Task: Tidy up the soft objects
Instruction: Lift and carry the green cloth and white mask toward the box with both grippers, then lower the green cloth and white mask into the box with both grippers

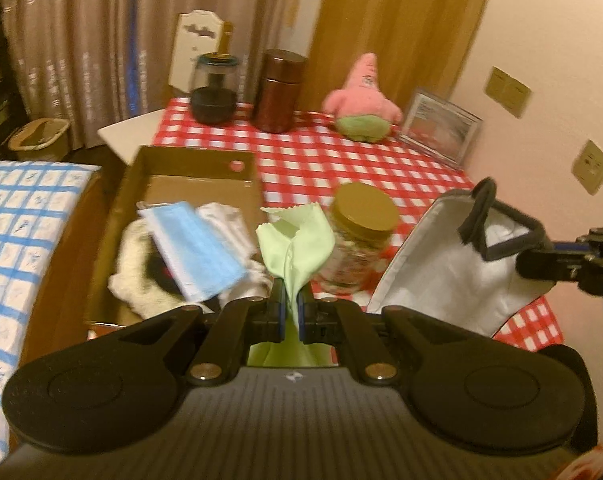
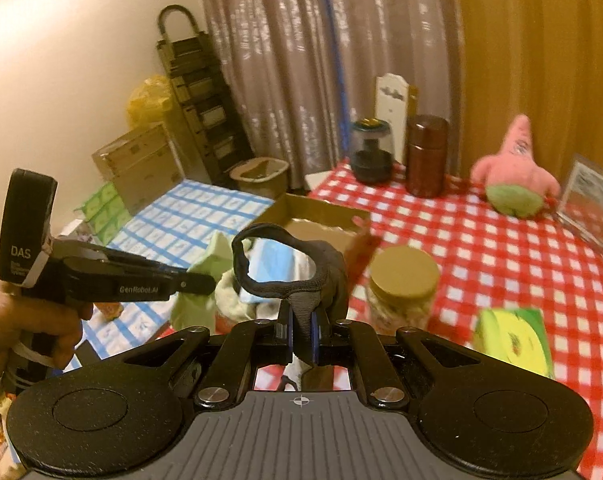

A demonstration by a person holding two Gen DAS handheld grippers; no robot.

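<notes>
My left gripper (image 1: 289, 300) is shut on a light green cloth (image 1: 297, 240) and holds it above the near right corner of an open cardboard box (image 1: 189, 168). The box holds a blue face mask (image 1: 193, 248) and white cloths (image 1: 133, 276). My right gripper (image 2: 301, 320) is shut on the dark strap of a grey fabric bag (image 2: 297, 264). In the left wrist view the bag (image 1: 441, 264) hangs open at the right, its white lining showing. In the right wrist view the left gripper (image 2: 197, 284) holds the green cloth (image 2: 209, 276) beside the bag.
A red checked table (image 1: 313, 160) carries a gold-lidded jar (image 1: 361, 236), a pink star plush (image 1: 361, 100), a brown canister (image 1: 279, 92), a dark glass jar (image 1: 215, 88) and a picture frame (image 1: 441, 128). A green packet (image 2: 513, 340) lies near. A blue checked surface (image 1: 17, 240) lies left.
</notes>
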